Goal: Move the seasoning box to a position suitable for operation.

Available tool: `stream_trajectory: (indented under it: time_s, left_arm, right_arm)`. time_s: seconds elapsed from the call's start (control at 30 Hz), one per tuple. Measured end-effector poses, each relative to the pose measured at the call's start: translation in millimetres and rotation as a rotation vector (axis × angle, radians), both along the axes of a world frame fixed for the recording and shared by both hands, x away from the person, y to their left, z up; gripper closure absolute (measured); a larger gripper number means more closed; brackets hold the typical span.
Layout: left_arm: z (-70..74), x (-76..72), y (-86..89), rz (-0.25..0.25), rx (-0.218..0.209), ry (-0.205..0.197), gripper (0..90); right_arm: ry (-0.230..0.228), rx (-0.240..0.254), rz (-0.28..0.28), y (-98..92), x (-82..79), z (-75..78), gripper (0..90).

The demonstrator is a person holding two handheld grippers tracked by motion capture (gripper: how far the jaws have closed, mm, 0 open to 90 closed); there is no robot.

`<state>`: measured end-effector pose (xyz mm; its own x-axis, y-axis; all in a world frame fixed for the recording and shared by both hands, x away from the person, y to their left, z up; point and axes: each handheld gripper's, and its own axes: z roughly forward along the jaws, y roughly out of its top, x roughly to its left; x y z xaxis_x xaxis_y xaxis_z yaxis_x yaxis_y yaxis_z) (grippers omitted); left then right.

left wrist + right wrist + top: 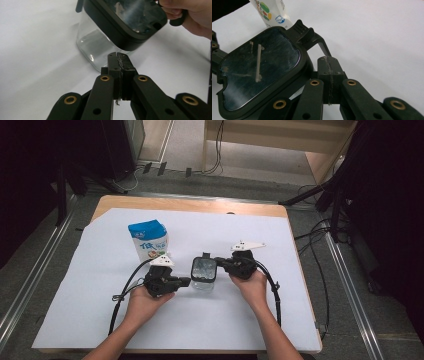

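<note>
Both my grippers, left gripper [186, 281] and right gripper [220, 263], have fingers closed on nothing, flanking the lidded glass jar [203, 274] mid-worktop [100, 320]. Pushing it with shut fingers, I could tip it. It could slide into the milk carton [149, 240] behind.

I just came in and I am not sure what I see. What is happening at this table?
A person holds a hand-held gripper in each hand, on either side of a clear jar with a dark lid. Both the left hand-held gripper and the right hand-held gripper have their jaws shut, empty, close to the jar. A blue and white carton stands behind on the white sheet.
</note>
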<state>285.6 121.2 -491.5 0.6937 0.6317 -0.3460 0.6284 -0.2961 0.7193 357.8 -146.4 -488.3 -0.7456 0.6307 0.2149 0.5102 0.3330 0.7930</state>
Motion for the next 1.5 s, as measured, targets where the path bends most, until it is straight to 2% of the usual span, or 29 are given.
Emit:
stream_trajectory:
  time_s: [0.07, 0.27, 0.63, 0.77, 0.83, 1.2, 1.27, 1.37, 1.5]
  left_arm:
    - [-1.5, -1.1, -5.4, -0.021, 0.004, 0.007, 90.0]
    - [-4.2, -1.1, -9.4, -0.036, 0.013, 0.01, 90.0]
    - [-2.8, 4.1, 1.4, 0.002, -0.001, 0.005, 90.0]
    - [-4.6, 5.7, 4.4, 0.018, 0.02, 0.006, 90.0]
    - [-5.8, 7.3, 6.3, 0.019, 0.012, 0.01, 90.0]
    - [-7.2, 10.9, 9.7, 0.042, 0.033, 0.0, 90.0]
    - [-7.6, 12.9, 11.5, 0.04, 0.027, 0.003, 90.0]
    - [-7.9, 14.4, 11.5, 0.036, 0.047, -0.013, 90.0]
    - [-9.1, 18.2, 12.2, 0.033, 0.054, -0.008, 90.0]
  right_arm:
    - [0.006, -0.001, -0.005, -1.2, -0.4, -1.1, 90.0]
    - [0.005, -0.009, -0.005, -1.2, -2.1, -1.0, 90.0]
    - [0.007, -0.014, 0.018, -0.2, -4.7, -2.1, 90.0]
    - [-0.005, -0.011, 0.013, 1.1, -3.9, -1.6, 90.0]
    - [-0.006, -0.008, 0.019, 1.8, -3.8, -1.6, 90.0]
    - [-0.004, -0.02, 0.033, 2.7, -9.3, 0.3, 90.0]
    - [-0.011, -0.026, 0.034, 4.4, -11.8, 0.3, 90.0]
    - [-0.009, -0.026, 0.032, 4.7, -13.4, 0.2, 90.0]
    - [-0.003, -0.031, 0.032, 4.8, -18.1, 0.6, 90.0]
